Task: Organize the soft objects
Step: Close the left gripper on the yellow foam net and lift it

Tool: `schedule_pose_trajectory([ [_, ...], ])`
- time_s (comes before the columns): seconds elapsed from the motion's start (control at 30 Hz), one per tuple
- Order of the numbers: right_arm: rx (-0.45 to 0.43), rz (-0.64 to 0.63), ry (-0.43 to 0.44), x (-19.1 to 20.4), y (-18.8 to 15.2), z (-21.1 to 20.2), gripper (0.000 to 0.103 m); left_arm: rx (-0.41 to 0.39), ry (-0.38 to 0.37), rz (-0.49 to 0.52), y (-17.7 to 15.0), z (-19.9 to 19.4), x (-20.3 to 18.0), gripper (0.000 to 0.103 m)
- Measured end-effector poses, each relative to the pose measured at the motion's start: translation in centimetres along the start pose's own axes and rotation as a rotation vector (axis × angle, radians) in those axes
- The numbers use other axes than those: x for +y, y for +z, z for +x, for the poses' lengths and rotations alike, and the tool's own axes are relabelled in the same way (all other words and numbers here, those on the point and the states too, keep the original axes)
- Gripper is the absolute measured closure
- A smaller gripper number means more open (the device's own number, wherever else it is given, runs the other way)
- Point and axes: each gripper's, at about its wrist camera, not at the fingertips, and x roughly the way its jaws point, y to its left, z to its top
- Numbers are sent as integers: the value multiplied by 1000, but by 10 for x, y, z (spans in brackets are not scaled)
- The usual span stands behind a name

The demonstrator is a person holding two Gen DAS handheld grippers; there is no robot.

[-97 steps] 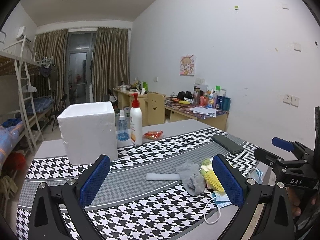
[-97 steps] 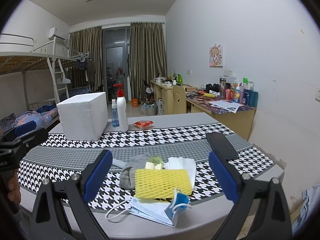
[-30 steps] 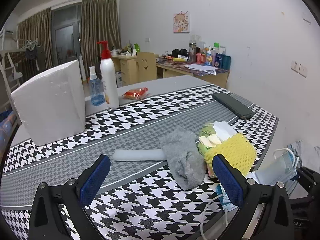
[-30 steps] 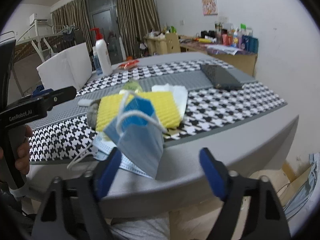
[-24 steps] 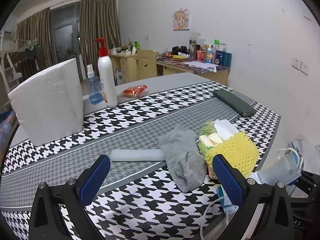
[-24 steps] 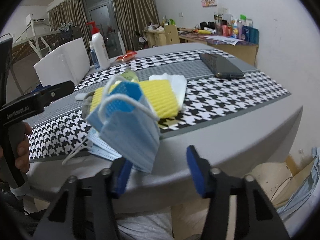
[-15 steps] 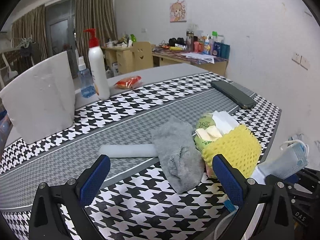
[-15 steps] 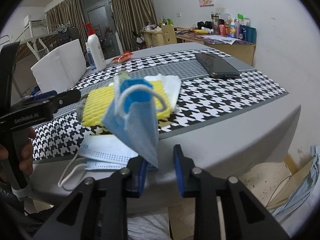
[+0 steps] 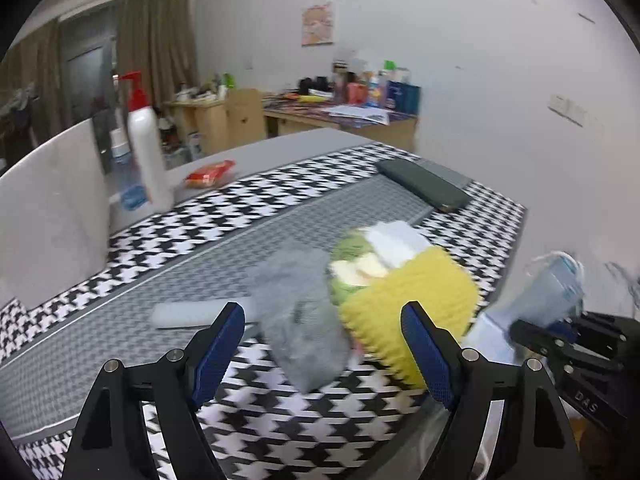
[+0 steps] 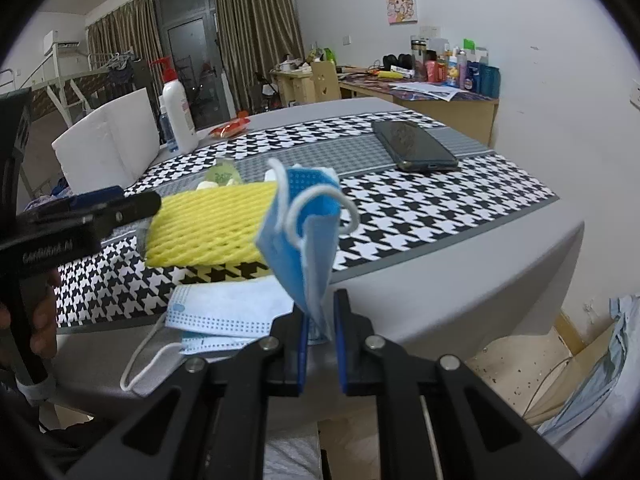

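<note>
1. Nearest, a folded blue face mask [image 10: 305,236] is pinched upright between the blue pads of the right gripper [image 10: 320,336], whose jaws have just been closing on it at the table's near edge.
2. Beneath it, a second face mask [image 10: 224,312] is seen lying flat on the grey table [image 10: 460,280], its ear loop trailing over the rim.
3. Just beyond, a yellow foam net [image 10: 208,228] is piled against a grey sock [image 9: 300,320]; the sock is framed by the left gripper [image 9: 322,356], whose jaws, still apart, have just been narrowing with no pad touching anything.
4. Farther back, a dark phone [image 10: 414,146] is laid on the houndstooth runner.
5. Farthest, a white foam box [image 10: 112,140] and a pump bottle [image 10: 176,114] are stood together.
</note>
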Motion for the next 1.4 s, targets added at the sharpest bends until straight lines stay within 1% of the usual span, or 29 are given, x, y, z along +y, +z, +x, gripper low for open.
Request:
schedule_pose_trajectory([
  [0.13, 0, -2, 5, -1, -1, 0, 88, 22, -25, 19, 2, 6, -10, 22],
  [0.2, 0, -1, 10, -2, -1, 0, 88, 21, -30, 38, 2, 6, -15, 28],
  [0.33, 5, -1, 17, -4, -3, 2, 88, 4, -17, 90, 5, 8, -26, 28],
  [0.43, 3, -3, 25, -5, -3, 2, 88, 21, -19, 104, 8, 14, -30, 30],
  [0.5, 6, 0, 28, -6, -4, 3, 88, 44, -22, 112, 8, 20, -32, 39],
  [0.6, 10, 5, 33, -6, -4, 5, 88, 68, -29, 115, 7, 25, -34, 48],
  [0.67, 9, 7, 35, -7, -4, 5, 88, 72, -22, 125, 6, 27, -35, 51],
  [0.77, 9, 10, 37, -8, -5, 5, 88, 81, -14, 138, 5, 28, -37, 61],
  [0.83, 10, 10, 36, -8, -4, 5, 88, 80, -9, 137, 4, 25, -37, 65],
  [0.9, 6, 9, 36, -7, -4, 3, 88, 75, -11, 136, 4, 22, -36, 73],
  [1.13, -14, 2, 29, -5, -3, -2, 88, 60, -22, 132, 4, 10, -36, 83],
  [1.33, -26, -6, 22, -3, -3, -6, 88, 18, -28, 113, 8, -7, -29, 84],
  [1.37, -28, -6, 21, -2, -2, -7, 89, 11, -26, 111, 9, -9, -27, 85],
  [1.4, -30, -6, 19, -2, -2, -7, 92, 7, -25, 104, 9, -11, -25, 85],
])
